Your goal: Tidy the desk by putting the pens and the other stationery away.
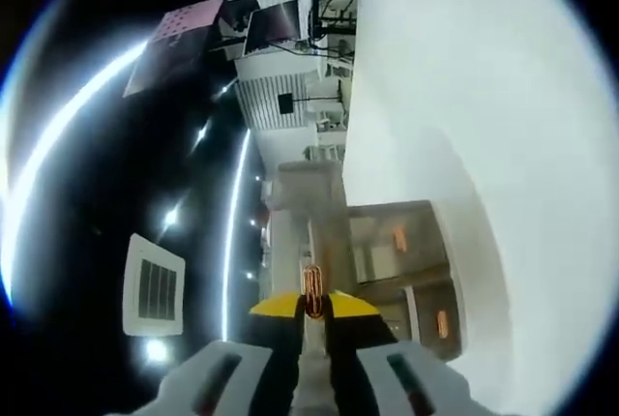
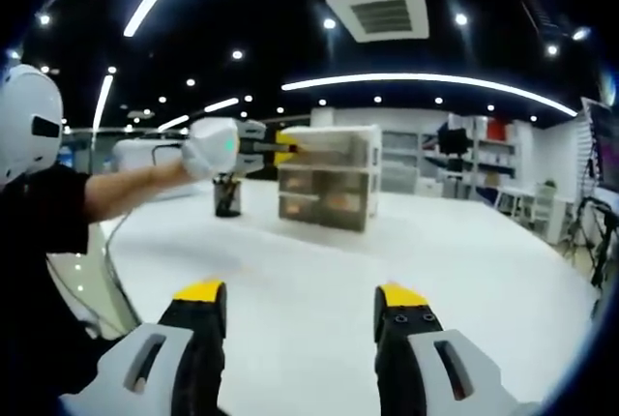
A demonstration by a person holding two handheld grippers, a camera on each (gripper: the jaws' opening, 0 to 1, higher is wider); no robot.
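Stationery here comes down to one small item, but we start with the big things. We work at a wide white desk (image 2: 406,271). Near its middle stands a translucent drawer unit (image 2: 327,177), and through its fronts we can make out orange shapes in some compartments (image 1: 399,238); what they are we cannot tell. Just beside it stands a dark pen cup (image 2: 227,195); its contents are too small to read.

Our left gripper (image 1: 313,306) has its yellow-tipped jaws pressed together on a paper clip (image 1: 312,289), held right at the unit's top edge. We judge the clip very light, stiff but springy wire, and slick, so it could easily twist or slip out; holding it across the middle of its loops, as now, seems safest.

Our right gripper (image 2: 302,302) hovers above bare desk, jaws wide apart and holding nothing.
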